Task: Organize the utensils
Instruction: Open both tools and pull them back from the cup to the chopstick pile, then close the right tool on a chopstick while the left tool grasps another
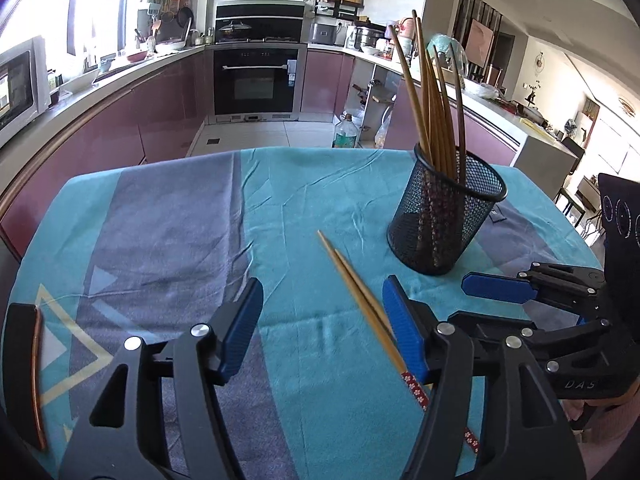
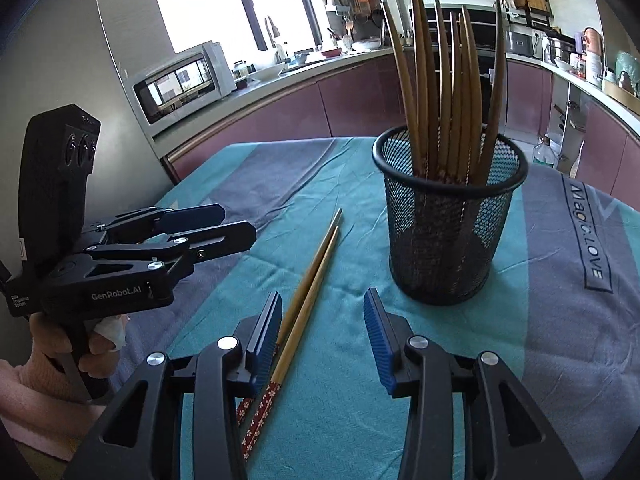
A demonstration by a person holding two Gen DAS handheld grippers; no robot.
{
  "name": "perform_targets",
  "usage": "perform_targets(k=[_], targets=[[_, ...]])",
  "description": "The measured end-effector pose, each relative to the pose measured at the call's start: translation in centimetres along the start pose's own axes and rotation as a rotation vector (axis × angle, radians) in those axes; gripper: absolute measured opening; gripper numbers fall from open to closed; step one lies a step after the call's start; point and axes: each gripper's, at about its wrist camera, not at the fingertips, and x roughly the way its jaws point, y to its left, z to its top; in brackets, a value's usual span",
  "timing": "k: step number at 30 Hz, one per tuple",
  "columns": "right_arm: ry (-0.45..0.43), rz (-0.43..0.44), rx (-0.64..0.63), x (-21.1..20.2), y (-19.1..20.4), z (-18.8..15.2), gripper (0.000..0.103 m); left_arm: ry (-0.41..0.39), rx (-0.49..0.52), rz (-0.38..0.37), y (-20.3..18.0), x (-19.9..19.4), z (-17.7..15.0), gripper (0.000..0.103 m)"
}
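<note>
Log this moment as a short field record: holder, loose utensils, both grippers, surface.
holder: black mesh cup, upright on the cloth, holding a bunch of chopsticks
loose utensils: two chopsticks lying side by side on the cloth, left of the cup, red patterned ends toward the cameras
left gripper: jaws open, empty
right gripper: jaws open, empty, chopsticks beside its left finger
surface: teal and grey tablecloth
</note>
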Motion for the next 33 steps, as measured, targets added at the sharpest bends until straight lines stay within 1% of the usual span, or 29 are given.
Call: perform_targets(k=[3,9,16,19,28,33], targets=[[0.025,0.001,-0.002,0.9,0.2,-0.5,0.040,0.028,-0.008,-0.008,0.0,0.6,-0.6,0.062],[0.056,0.001,-0.010,1.9,0.7,-1.0,0.040,0.046,-0.016,-0.003,-0.2,1.2,-1.1,0.062],[0.080,-0.006,-0.030,3.0,1.5,-1.4,0.026,0.058,-0.026,-0.008,-0.2,1.5,-1.5,0.062],[0.086,-0.017,-0.033,3.2,1.7,-1.3,0.023,0.063,-0.025,-0.010,-0.1,1.5,-1.6,0.062],[0.094,-0.031,-0.024,3.0,1.2,-1.3,0.022,0.075,-0.009,-0.019,-0.6,2.1,-1.9,0.062],[0.092,-0.041,0.004,3.0,0.6,-1.4,0.021,0.083,0.007,-0.026,-1.1,2.5,-2.0,0.062]])
